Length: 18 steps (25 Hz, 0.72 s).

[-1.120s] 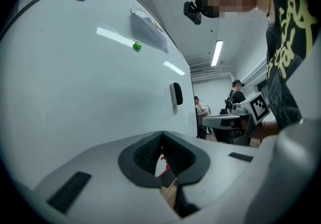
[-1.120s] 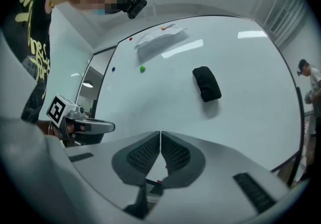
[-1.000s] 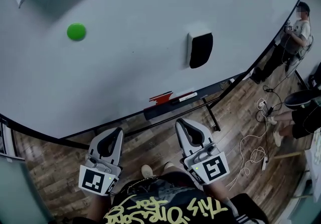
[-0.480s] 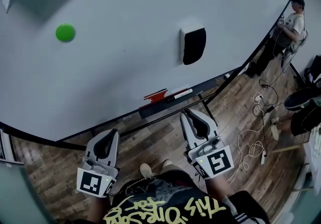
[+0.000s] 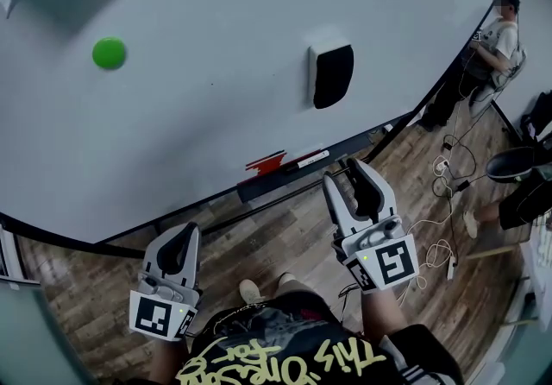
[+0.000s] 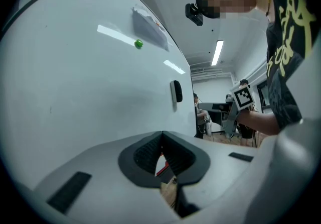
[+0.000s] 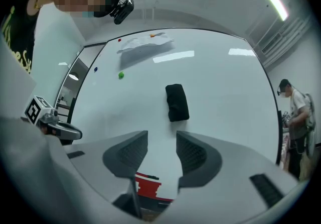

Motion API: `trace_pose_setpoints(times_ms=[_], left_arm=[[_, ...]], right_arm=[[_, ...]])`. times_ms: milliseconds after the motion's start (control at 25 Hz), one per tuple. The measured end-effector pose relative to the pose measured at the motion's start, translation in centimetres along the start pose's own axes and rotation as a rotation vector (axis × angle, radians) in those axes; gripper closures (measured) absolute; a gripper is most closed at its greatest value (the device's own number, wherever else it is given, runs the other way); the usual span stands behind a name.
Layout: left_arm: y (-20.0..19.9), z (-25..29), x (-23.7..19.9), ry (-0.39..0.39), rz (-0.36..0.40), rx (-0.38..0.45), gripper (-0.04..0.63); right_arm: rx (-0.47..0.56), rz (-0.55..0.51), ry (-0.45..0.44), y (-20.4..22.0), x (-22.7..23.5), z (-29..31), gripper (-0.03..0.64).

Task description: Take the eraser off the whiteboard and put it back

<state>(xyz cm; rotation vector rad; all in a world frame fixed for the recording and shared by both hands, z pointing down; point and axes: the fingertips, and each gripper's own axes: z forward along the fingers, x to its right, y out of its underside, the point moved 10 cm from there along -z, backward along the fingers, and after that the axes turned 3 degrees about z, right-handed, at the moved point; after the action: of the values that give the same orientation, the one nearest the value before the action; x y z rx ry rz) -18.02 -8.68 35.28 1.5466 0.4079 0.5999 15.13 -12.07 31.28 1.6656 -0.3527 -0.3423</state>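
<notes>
Eraser [image 7: 177, 101] on whiteboard [image 5: 216, 72], ahead of right tool [image 7: 161, 143], untouched; its jaws just opening, nothing between. Left tool [image 6: 161, 140] closed, empty.

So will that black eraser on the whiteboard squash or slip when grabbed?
Probably light: the eraser clings unsupported to the upright whiteboard, likely by magnet, so expect a slight tug. Its dark rounded face looks like felt, so it may squash slightly rather than slip.
</notes>
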Motion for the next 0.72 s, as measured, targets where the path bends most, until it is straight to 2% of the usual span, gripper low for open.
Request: trace_pose_setpoints(times_ms=[280, 720], left_arm=[[-0.1, -0.2, -0.1, -0.004, -0.005, -0.004, 0.588], [0.3, -0.7, 0.0, -0.014, -0.010, -0.005, 0.588]], right_arm=[[0.035, -0.036, 0.023, -1.9, 1.3, 0.7, 0.390], [0.093, -0.062, 0.045, -4.0, 2.7, 1.9, 0.356]])
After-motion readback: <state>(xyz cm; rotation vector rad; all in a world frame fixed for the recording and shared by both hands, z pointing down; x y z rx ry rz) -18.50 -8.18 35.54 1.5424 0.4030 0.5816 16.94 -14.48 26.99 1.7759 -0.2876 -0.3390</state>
